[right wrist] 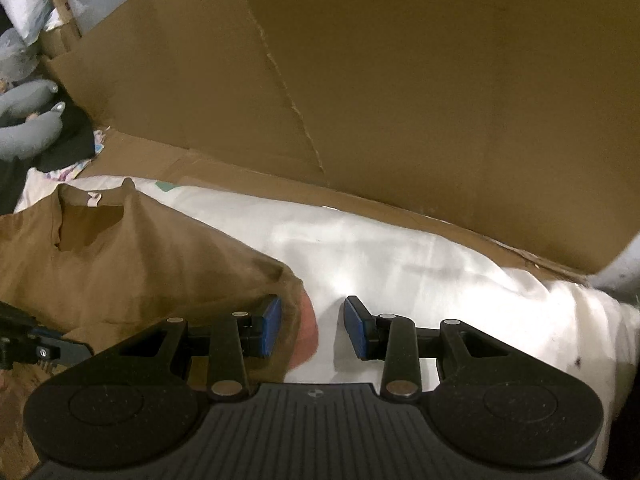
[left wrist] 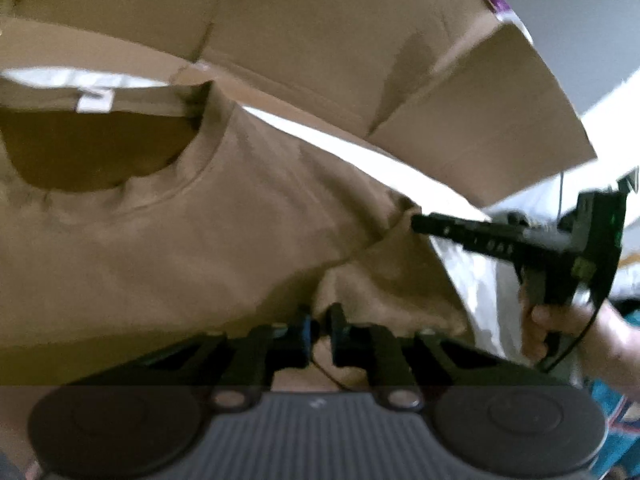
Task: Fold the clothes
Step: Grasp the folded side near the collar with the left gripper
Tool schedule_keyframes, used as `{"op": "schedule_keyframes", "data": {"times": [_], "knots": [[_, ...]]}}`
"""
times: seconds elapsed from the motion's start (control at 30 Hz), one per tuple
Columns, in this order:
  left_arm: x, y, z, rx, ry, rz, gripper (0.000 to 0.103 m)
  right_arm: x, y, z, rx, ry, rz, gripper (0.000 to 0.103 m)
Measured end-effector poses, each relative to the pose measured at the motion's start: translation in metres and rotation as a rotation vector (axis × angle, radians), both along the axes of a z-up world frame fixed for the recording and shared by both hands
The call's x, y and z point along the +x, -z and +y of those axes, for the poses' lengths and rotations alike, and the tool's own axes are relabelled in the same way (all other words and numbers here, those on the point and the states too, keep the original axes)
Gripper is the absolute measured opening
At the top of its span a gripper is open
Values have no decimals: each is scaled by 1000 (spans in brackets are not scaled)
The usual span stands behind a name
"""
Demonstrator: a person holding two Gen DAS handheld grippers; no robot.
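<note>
The left gripper [left wrist: 320,330] has its jaws nearly together, and a fold of the brown T-shirt [left wrist: 224,216] appears pinched between them at the garment's near edge; motion blur leaves the exact bite unclear. The right gripper [right wrist: 312,326] has its jaws standing apart with nothing between the blue pads [right wrist: 273,322]: the shirt's edge lies just at the left pad, white sheet shows through the gap. In the left wrist view this gripper reaches in from 3 o'clock, its tips at the shirt's sleeve corner, with the person's hand [left wrist: 560,328] on the handle.

Outward from the jaws, the T-shirt lies spread on a white sheet [right wrist: 400,256], collar [left wrist: 100,136] with its white label [left wrist: 95,101] toward 10 o'clock in the left wrist view. Behind, at 12 o'clock, stand flattened cardboard panels [right wrist: 400,80]; grey plush shapes [right wrist: 28,128] lie at 9 o'clock in the right wrist view.

The shirt looks light, soft and limp: it should drape and wrinkle wherever unsupported, and a single-layer pinch may slip or drag only the top layer. The best holds seem to be the seamed edges, at shoulder, sleeve hem or bottom hem, taken with both layers. The right jaws look set to close on the sleeve edge just beside them.
</note>
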State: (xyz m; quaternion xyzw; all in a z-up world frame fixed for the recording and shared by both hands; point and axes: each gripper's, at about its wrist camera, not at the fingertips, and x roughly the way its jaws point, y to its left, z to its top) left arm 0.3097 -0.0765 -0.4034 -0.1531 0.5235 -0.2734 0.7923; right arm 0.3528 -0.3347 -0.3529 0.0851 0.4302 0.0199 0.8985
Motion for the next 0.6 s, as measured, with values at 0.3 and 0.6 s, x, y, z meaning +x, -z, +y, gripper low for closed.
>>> {"op": "schedule_keyframes", "data": {"times": [0.3, 0.6], "knots": [[-13, -9, 5, 10, -58, 21, 3, 11, 2, 15, -71, -118, -44, 42], [-6, -24, 17, 24, -162, -4, 2, 12, 0, 3, -80, -117, -51, 41]]}}
